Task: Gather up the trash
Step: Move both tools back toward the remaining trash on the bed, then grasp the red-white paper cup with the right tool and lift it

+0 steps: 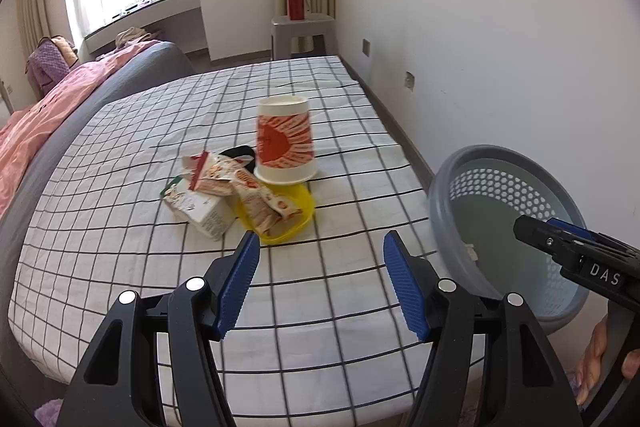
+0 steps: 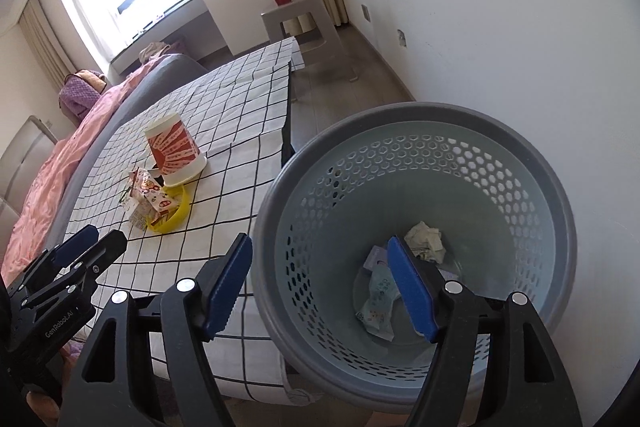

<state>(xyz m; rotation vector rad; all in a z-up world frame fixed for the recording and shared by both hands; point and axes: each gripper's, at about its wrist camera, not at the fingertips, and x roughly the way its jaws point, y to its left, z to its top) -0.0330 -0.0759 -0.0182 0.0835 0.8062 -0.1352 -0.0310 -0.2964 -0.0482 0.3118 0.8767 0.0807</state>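
Note:
On the checked sheet (image 1: 120, 267) lies a heap of trash: an upside-down white paper cup with a red-orange print (image 1: 286, 143), a yellow plastic dish (image 1: 298, 217), crumpled snack wrappers (image 1: 260, 199) and a small carton (image 1: 200, 207). My left gripper (image 1: 322, 243) hovers open just in front of the heap, with nothing between its fingers. My right gripper (image 2: 319, 243) stands open over the near rim of the grey perforated waste basket (image 2: 280, 187), also holding nothing. A crumpled paper (image 2: 424, 239) and a pale wrapper (image 2: 378, 301) lie at the basket's bottom.
The basket stands off the sheet's right edge, close to a white wall (image 1: 500, 27). A grey stool (image 1: 302, 31) with a red bottle (image 1: 295, 2) stands beyond the far end. A pink duvet (image 1: 48, 115) lies to the left. A hand (image 1: 600, 359) holds the right gripper.

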